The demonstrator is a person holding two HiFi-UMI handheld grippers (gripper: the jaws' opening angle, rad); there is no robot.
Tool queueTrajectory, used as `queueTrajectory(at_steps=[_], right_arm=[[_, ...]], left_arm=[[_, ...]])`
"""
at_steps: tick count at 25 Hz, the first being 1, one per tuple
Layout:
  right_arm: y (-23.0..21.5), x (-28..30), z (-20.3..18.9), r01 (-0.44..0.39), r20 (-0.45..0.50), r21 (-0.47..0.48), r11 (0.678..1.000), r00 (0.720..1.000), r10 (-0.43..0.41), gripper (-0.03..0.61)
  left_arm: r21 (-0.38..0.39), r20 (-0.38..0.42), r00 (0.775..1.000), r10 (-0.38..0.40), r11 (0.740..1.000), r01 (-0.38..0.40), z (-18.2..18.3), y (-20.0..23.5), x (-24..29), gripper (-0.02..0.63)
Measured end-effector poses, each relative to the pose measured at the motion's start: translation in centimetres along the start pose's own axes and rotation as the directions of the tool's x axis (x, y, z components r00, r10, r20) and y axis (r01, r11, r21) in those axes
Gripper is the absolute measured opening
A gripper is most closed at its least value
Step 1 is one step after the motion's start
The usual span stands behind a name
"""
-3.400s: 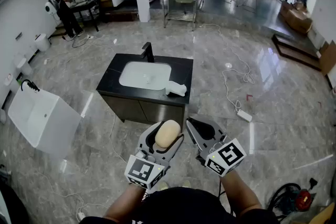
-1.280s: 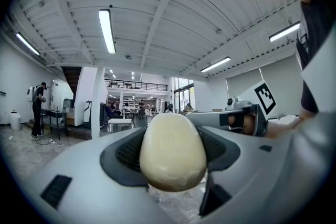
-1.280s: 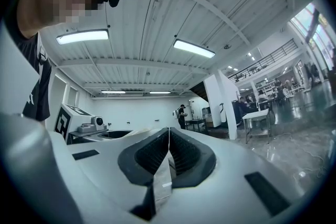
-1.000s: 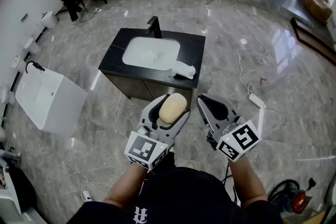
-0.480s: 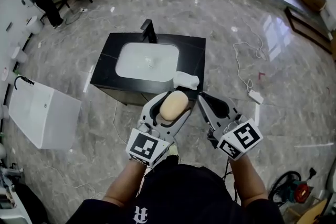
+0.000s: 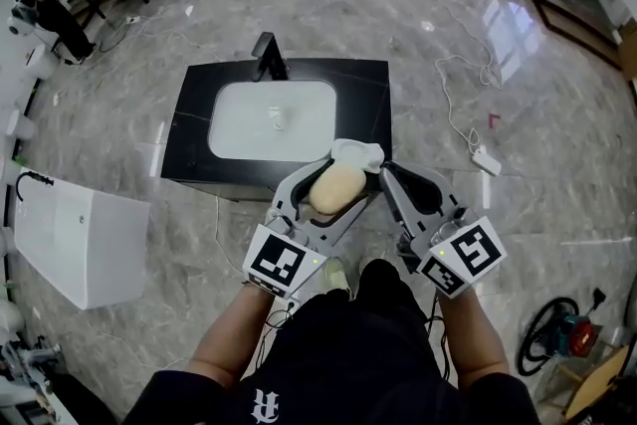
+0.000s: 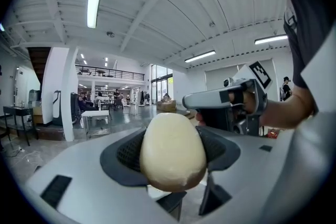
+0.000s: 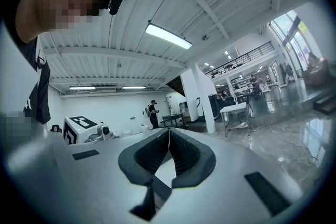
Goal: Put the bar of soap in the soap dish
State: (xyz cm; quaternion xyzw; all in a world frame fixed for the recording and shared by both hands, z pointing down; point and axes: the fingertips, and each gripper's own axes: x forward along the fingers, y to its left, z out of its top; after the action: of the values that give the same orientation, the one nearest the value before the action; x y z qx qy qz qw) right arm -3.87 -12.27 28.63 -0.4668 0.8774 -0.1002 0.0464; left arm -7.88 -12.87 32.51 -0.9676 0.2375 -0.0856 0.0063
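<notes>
- Left tongs (image 7: 172, 134) are clenched on the soap (image 6: 335, 189), their ribbed pads pressing its two long sides about halfway along.
- Right tongs (image 8: 169, 136) are clenched too, the pads meeting with nothing between them. They ride just right of the left pair.
- My soap hangs in the air at the near right corner of the desk (image 6: 370, 95). It is close to the white dish (image 6: 358, 154) that sits on that corner, and it is not in the dish yet.
- It is a smooth, cream oval with no flat faces. I judge it stiff and fairly light, easy to carry in one pair.
- Rounded sides are the worry: a squeeze off the widest part would likely make it slip out forward or back, so I would keep hold of the middle.
- It looks dry and matte. If it meets water from the sink (image 6: 271, 119) it will probably turn slick.
- Hard pinching may dent or mark it, so firm rather than tight seems right.
- To set it down I would lower it long side down into the dish, then part the pads.
</notes>
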Motion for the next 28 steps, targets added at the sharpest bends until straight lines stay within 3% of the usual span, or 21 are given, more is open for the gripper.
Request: queueTrajectory(at_steps=[11,19,28], right_arm=[[-7.8,4.6,-2.4,0.021,-0.035,0.056,0.998,0.999,-0.019,0.009],[-14.0,7.7,-6.1,0.017,-0.078,0.119,0.993,0.997,-0.007,0.008],[-18.3,8.9,-11.6,0.047,-0.117,0.193,0.980,0.993,-0.025,0.009]], left_arm=[[0.059,-0.099,0.986,-0.132,0.989,0.139,-4.9,3.4,7.7,0.295],[0.075,-0.152,0.953,-0.262,0.958,0.275,-10.3,5.1,13.2,0.295],[0.079,-0.316,0.896,-0.313,0.932,0.353,-18.0,6.7,16.6,0.295]])
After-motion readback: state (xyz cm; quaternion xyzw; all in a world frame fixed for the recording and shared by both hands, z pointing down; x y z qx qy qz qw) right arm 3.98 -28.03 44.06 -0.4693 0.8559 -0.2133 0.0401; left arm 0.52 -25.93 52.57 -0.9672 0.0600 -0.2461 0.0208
